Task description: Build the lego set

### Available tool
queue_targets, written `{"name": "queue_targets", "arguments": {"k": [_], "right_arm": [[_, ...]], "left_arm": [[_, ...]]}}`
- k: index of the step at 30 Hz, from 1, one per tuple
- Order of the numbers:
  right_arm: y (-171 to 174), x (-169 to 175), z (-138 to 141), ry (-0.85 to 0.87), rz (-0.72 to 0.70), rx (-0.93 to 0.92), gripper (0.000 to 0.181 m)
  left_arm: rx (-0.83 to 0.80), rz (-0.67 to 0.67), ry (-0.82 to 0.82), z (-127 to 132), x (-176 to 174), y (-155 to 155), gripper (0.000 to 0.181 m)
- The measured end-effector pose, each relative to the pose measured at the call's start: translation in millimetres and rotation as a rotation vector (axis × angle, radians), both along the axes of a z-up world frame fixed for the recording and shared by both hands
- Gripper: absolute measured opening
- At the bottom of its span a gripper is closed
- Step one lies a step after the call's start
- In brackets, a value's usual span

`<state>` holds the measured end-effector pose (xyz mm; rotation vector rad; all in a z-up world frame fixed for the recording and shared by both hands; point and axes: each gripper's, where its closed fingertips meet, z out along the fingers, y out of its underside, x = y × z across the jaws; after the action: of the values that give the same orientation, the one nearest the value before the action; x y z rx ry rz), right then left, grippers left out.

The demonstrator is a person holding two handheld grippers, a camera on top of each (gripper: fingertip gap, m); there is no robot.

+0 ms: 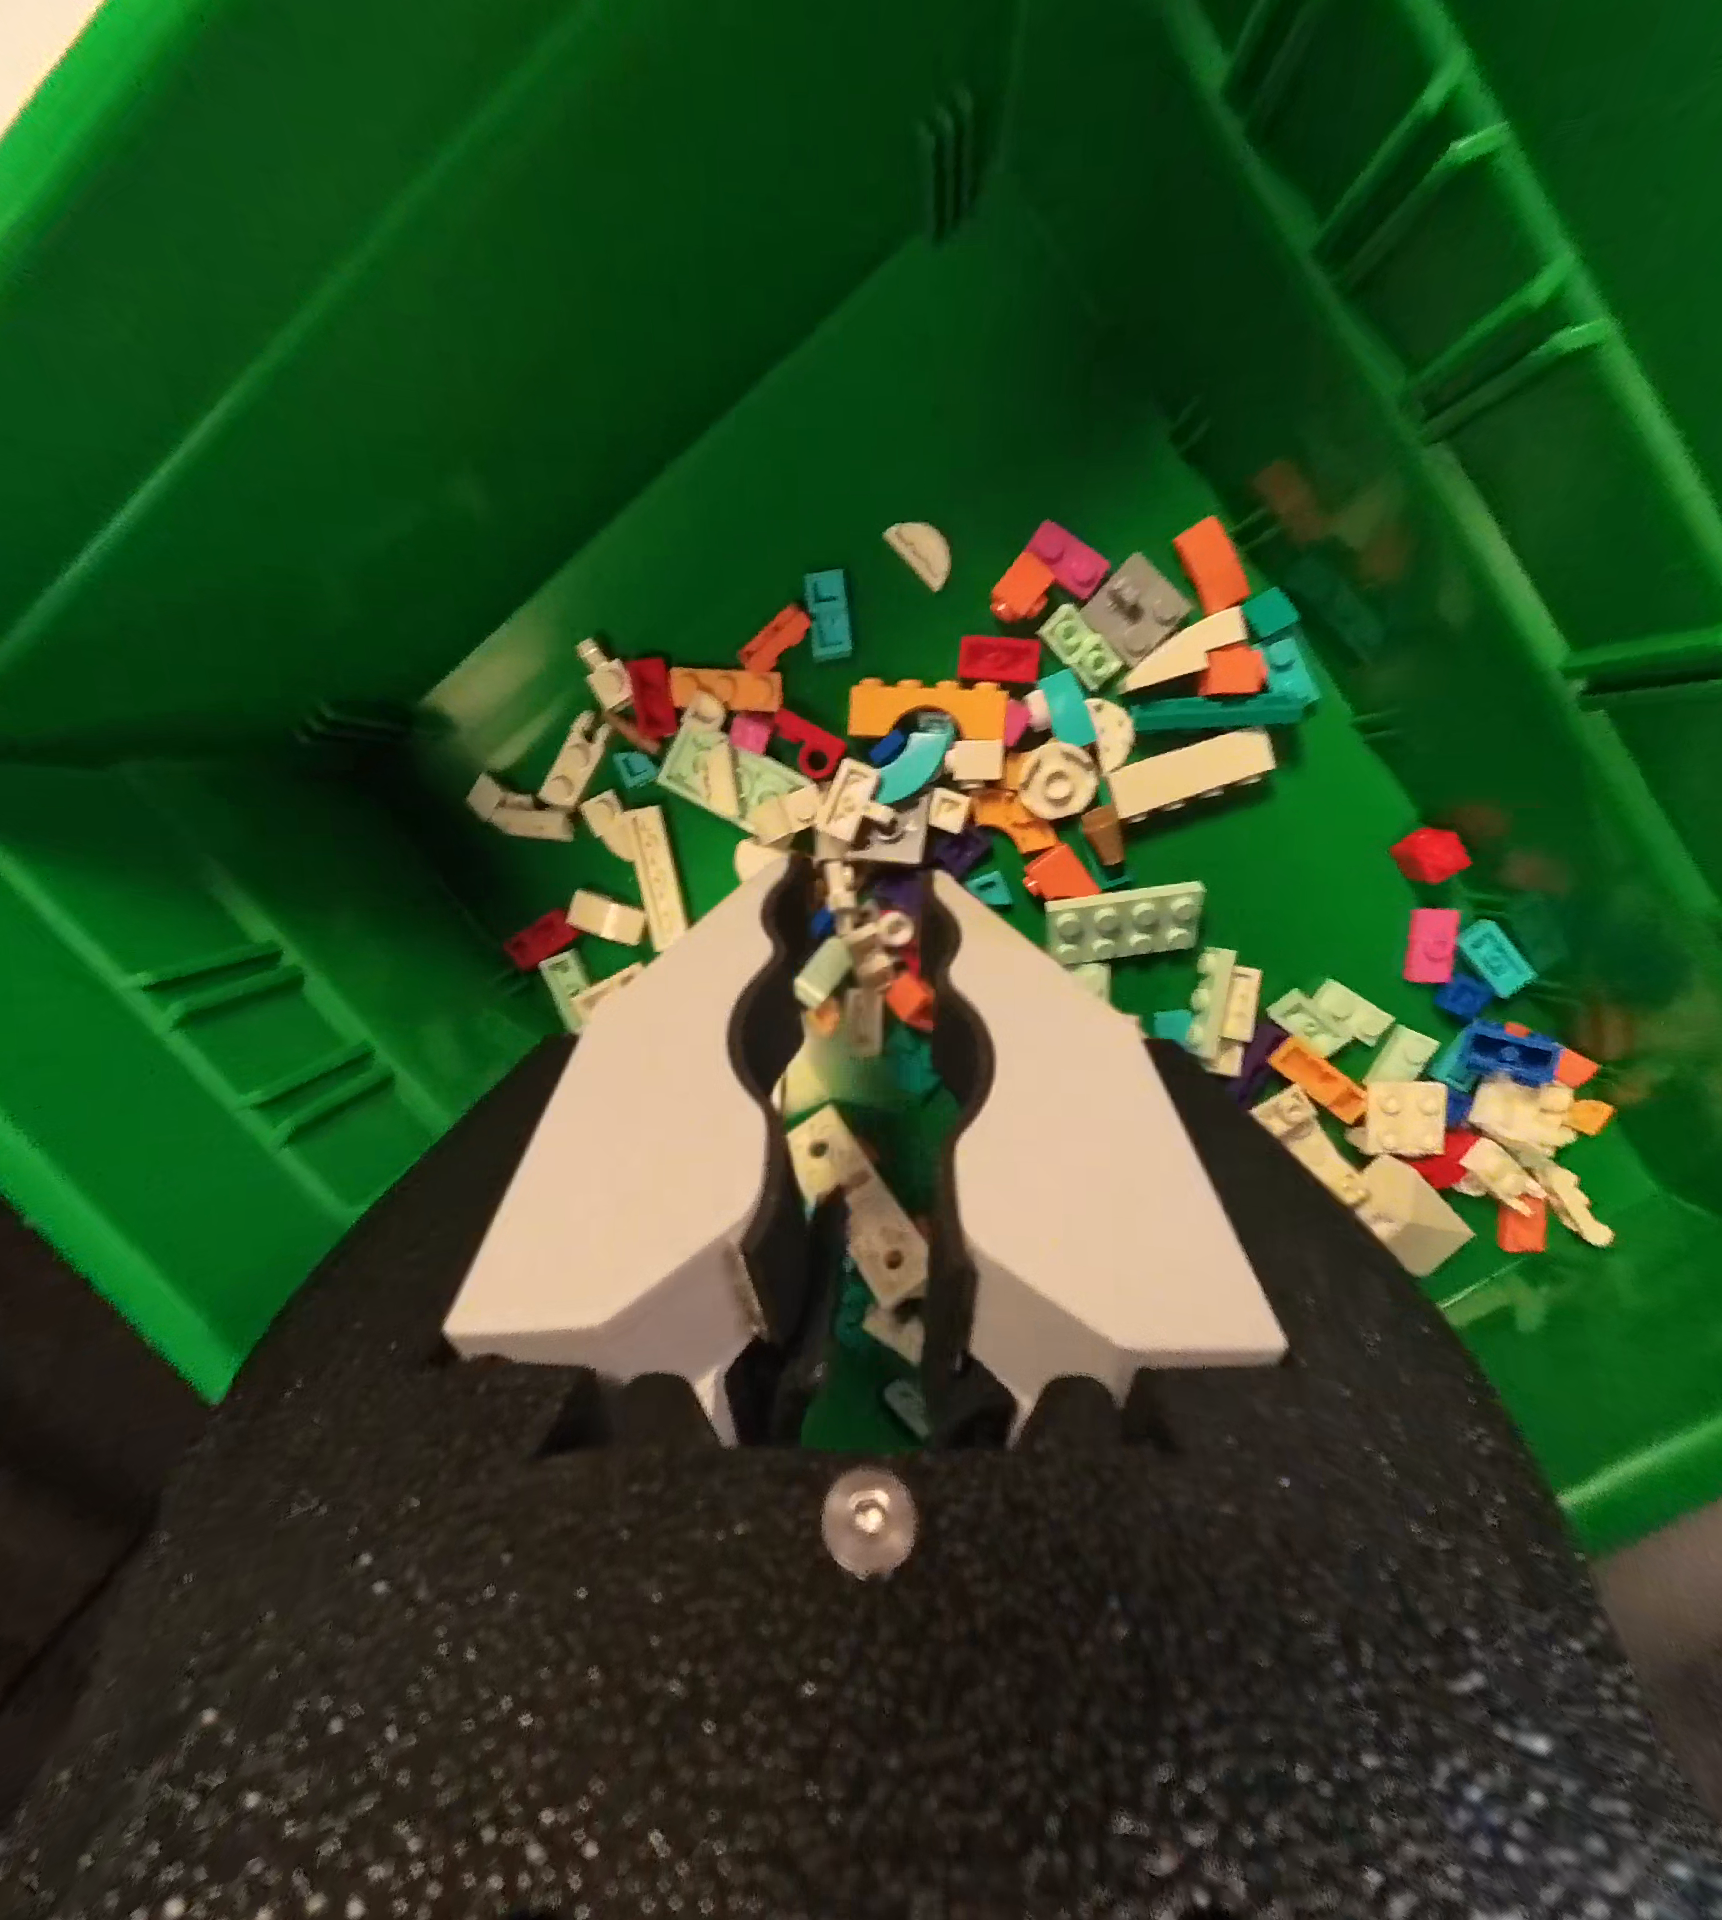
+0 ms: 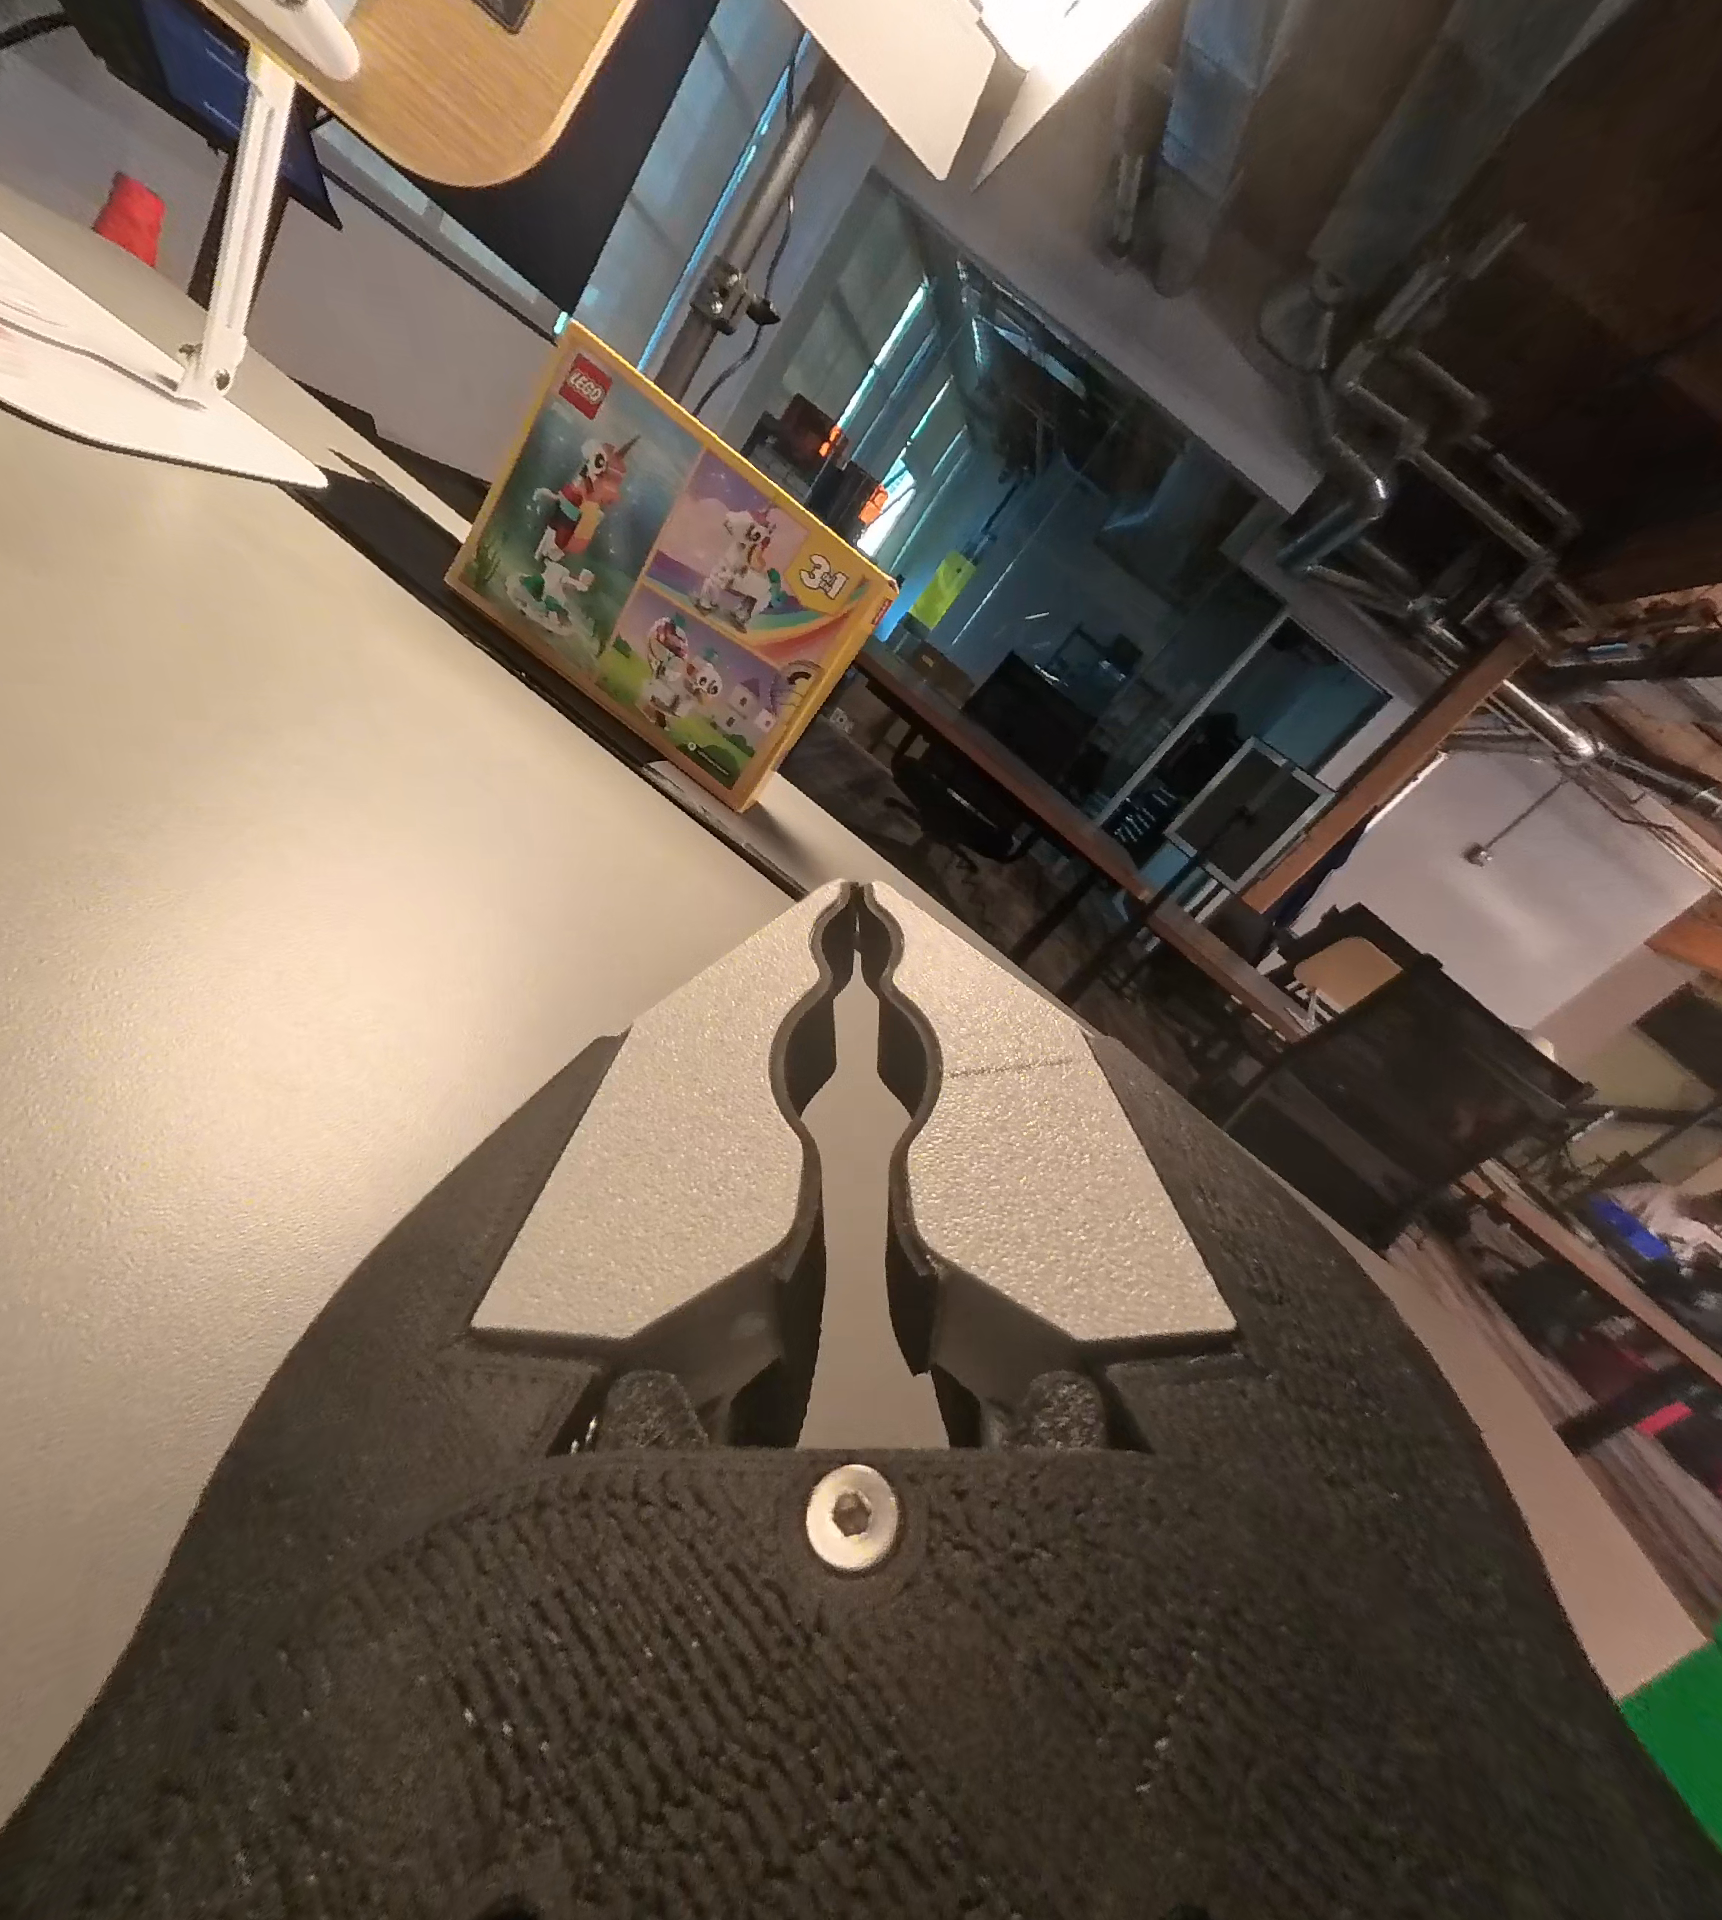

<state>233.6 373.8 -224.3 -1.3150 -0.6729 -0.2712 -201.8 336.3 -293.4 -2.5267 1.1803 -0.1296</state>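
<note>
Barely started: loose Lego pieces heaped in the green bin, left claw part-open at twelve o'clock, seemingly empty. Right claw pinched closed, holding nothing, above the table; set box at eleven.

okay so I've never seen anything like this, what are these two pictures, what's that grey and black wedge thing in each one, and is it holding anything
Each wedge is a hand-held two-finger gripper with a camera looking along its fingers. The left view looks down into a green bin with loose lego pieces scattered on its floor; the left gripper is slightly open above the pile, and a grip cannot be confirmed. The right view is tilted, low over a grey table; the right gripper is closed on nothing. A yellow lego box stands farther along the table.
</note>
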Motion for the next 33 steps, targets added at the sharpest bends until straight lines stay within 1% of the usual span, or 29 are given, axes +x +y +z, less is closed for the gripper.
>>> {"name": "queue_targets", "arguments": {"k": [1, 3, 5, 7, 9, 13, 16, 19, 21, 24, 25, 33], "right_arm": [[0.2, -0.1, -0.2, -0.003, -0.001, -0.001, 0.000], [0.5, 0.1, -0.8, -0.009, -0.006, -0.002, 0.000], [0.8, 0.8, -0.8, -0.010, -0.011, -0.003, 0.000], [0.9, 1.4, -0.6, -0.007, -0.014, -0.002, 0.000], [0.9, 1.7, -0.3, -0.006, -0.016, -0.001, 0.000], [0.8, 1.5, -0.2, -0.004, -0.015, -0.001, 0.000], [0.7, 1.4, -0.1, -0.004, -0.015, -0.001, 0.000], [0.8, 1.4, -0.1, -0.004, -0.015, -0.002, 0.000], [0.8, 1.2, -0.4, -0.006, -0.015, -0.002, 0.000], [1.0, 0.5, -0.9, -0.012, -0.014, -0.004, 0.000], [1.0, 0.2, -1.3, -0.015, -0.014, -0.005, 0.000], [1.8, 0.9, -1.7, -0.019, -0.021, -0.006, 0.000]], "left_arm": [[-0.019, -0.021, -0.010, -1.1, 2.3, -4.2, 0.017], [-0.059, -0.041, 0.007, -4.2, 0.3, -14.2, 0.024], [-0.078, -0.008, 0.065, -5.8, -9.5, -25.3, 0.031], [-0.106, -0.003, 0.092, -5.2, -15.2, -44.3, 0.038], [-0.136, 0.018, 0.056, -3.9, -15.5, -60.4, 0.040], [-0.157, 0.086, 0.006, -7.8, -24.7, -74.8, 0.040], [-0.189, 0.105, -0.028, -11.9, -25.2, -85.9, 0.038], [-0.201, 0.089, -0.032, -13.2, -22.5, -95.8, 0.031], [-0.215, 0.066, -0.001, -15.4, -23.3, -104.3, 0.020], [-0.195, 0.007, 0.102, -18.2, -29.1, -113.8, 0.001], [-0.191, -0.020, 0.106, -17.9, -26.6, -116.3, 0.002], [-0.334, -0.103, -0.116, -11.7, 10.7, -137.5, 0.000]]}}
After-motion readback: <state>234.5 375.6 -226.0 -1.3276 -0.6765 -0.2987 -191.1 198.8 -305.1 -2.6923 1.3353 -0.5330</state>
